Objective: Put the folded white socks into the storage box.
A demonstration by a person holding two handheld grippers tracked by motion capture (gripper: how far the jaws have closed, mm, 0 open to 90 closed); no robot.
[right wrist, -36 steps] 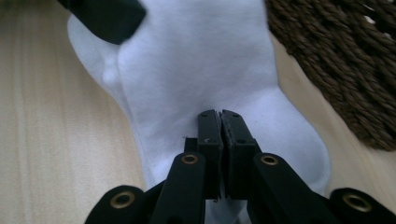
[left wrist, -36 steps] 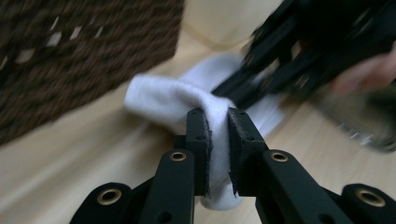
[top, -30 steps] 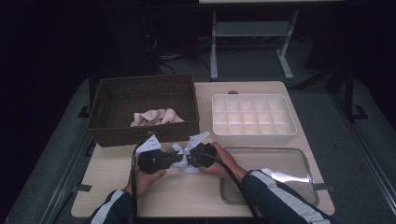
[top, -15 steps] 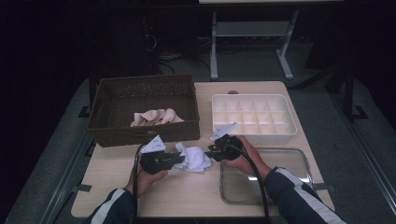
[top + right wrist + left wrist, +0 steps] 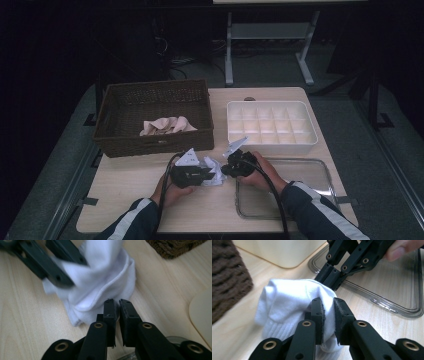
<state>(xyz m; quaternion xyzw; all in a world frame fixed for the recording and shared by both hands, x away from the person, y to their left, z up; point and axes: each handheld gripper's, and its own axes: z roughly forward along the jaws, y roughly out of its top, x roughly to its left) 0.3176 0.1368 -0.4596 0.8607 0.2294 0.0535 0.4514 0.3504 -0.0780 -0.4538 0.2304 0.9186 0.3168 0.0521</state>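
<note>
Toward the table's left stands a dark brown wicker basket (image 5: 152, 115) with a pale pink cloth (image 5: 167, 125) crumpled inside against its front wall. Just in front of the basket, the left gripper (image 5: 204, 175) lies low over the wooden table (image 5: 125, 200), its jaws pinching a fold of the white sock (image 5: 287, 305). In the left gripper view the sock is a soft, bunched heap of white knit, smooth over its rounded top and ribbed at the cuff that lies on the wood, with cloth squeezed between the two black pads. The sock sits on the table between the two grippers, in front of the gap between basket and white divided tray (image 5: 272, 125). To its right the right gripper (image 5: 226, 169) has just been closing; its jaws stand nearly together with nothing between them, their tips just short of the sock's stitched edge (image 5: 100, 297). Farther right, a clear glass dish (image 5: 305, 172) lies beneath the right hand.
</note>
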